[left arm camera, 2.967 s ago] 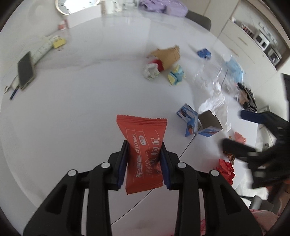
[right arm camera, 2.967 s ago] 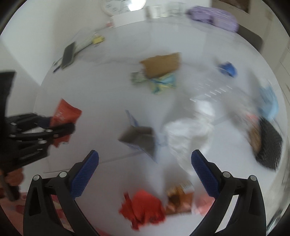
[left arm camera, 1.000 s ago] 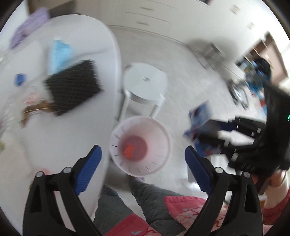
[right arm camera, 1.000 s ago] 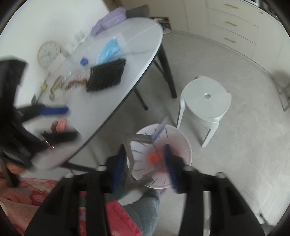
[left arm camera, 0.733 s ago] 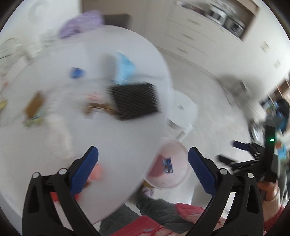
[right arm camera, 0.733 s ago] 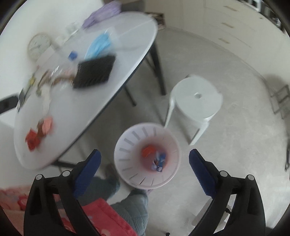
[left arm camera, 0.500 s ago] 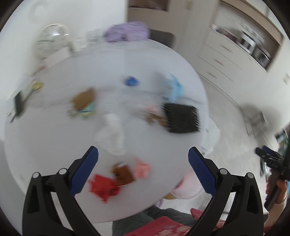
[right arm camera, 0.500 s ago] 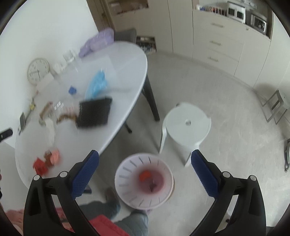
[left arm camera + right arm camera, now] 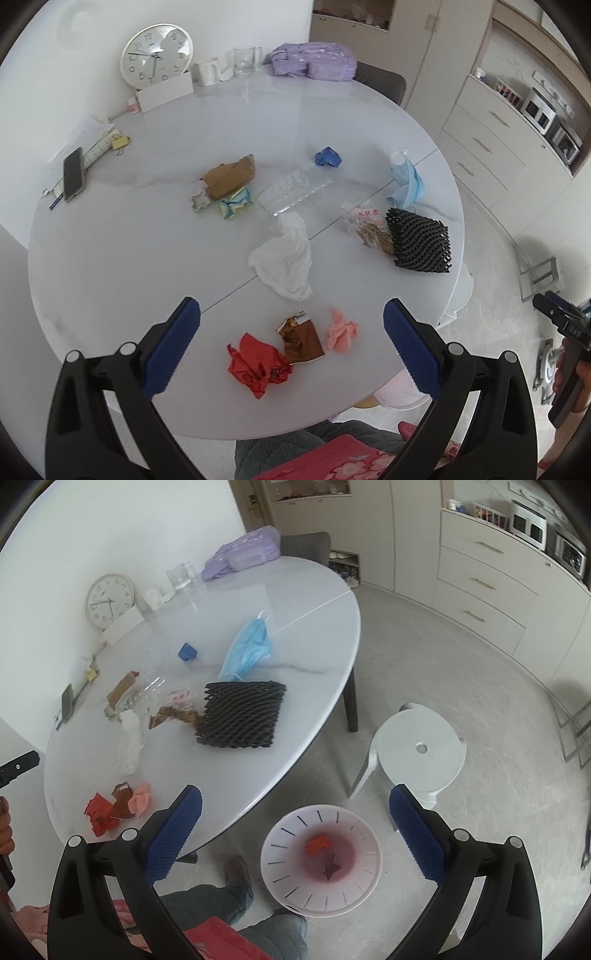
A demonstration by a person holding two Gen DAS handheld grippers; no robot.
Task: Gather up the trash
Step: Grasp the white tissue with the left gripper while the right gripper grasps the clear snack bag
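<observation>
Hovering: left claw [image 9: 291, 334] wide, red wrapper [image 9: 256, 363] btwn tips, below.

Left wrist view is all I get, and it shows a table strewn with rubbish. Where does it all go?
Observer: Into a pale pink bin on the floor beside the table.
Operator: Anything in it yet?
Observer: A red wrapper and a small dark piece lie at the bottom.
Operator: Is the other gripper carrying something?
Observer: No. The right gripper hangs above the bin. Its jaws have just been opening, with nothing between them.
</observation>
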